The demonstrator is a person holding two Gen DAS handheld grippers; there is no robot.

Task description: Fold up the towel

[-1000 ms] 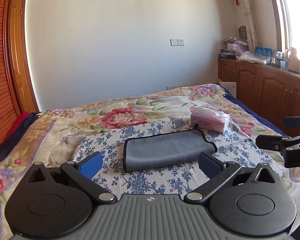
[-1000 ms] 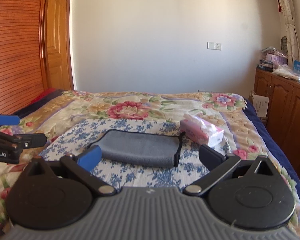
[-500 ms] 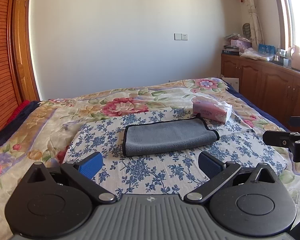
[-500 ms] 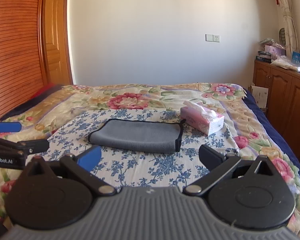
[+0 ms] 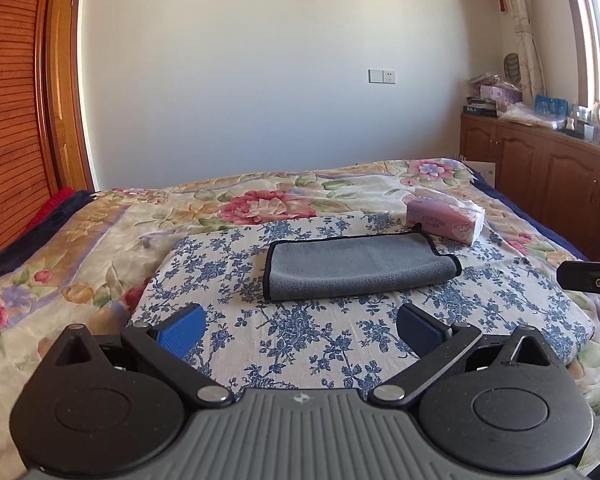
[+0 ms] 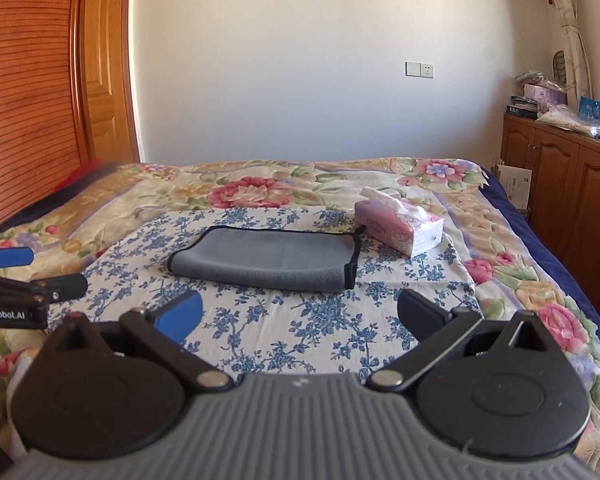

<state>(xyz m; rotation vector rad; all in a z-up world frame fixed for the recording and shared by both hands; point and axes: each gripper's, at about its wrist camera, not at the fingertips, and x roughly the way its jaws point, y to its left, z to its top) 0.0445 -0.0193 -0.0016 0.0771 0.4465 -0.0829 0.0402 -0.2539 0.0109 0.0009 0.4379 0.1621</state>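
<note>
The left wrist view shows the window side of the room: a wooden cabinet (image 5: 548,176) with bottles and boxes on top, and the tip of my right claw (image 5: 588,276) at the frame's right edge. The right wrist view shows more of the slatted wooden door (image 6: 28,120), and my left claw (image 6: 24,280) at the frame's left edge, one blue pad visible.

The grey towel (image 5: 360,268), black-edged and folded into a flat rectangle, lies on a blue-flowered cloth (image 5: 300,332) spread over the bed (image 5: 100,232). A pink tissue box (image 6: 400,230) stands just beside the towel's far right corner.

My left claw (image 5: 300,332) is held low and level above the cloth, fingers spread wide, gripping nothing, short of the towel. My right claw (image 6: 300,316) is posed the same: fingers wide apart, empty, towel ahead of it.
</note>
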